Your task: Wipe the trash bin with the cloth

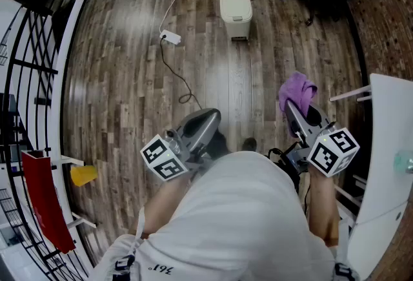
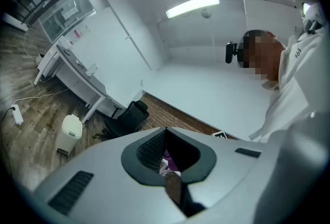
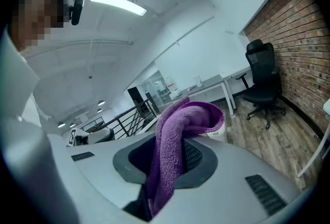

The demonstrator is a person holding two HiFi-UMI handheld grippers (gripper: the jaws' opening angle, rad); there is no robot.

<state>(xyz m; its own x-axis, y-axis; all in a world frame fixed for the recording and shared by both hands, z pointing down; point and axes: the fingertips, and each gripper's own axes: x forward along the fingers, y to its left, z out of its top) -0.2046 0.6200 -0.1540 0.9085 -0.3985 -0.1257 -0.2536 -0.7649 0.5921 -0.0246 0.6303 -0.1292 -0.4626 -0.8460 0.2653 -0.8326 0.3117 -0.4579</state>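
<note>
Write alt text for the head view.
Seen from above, the right gripper holds a purple cloth while the left gripper is shut and empty. A cream trash bin, lid closed, stands ahead on the wooden floor, apart from both.

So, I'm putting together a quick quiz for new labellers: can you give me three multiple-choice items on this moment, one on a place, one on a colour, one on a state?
1. Where does the trash bin stand?
A. on the wooden floor, well ahead of the person
B. on a desk
C. on a chair

2. What colour is the cloth?
A. yellow
B. purple
C. red

3. In what state is the right gripper?
A. open and empty
B. shut on the cloth
C. shut on the bin's lid

Answers:
1 A: the head view shows it on the floorboards, far ahead.
2 B: it is purple in both the head view and the right gripper view.
3 B: the right gripper view shows the cloth pinched between its jaws.
</note>
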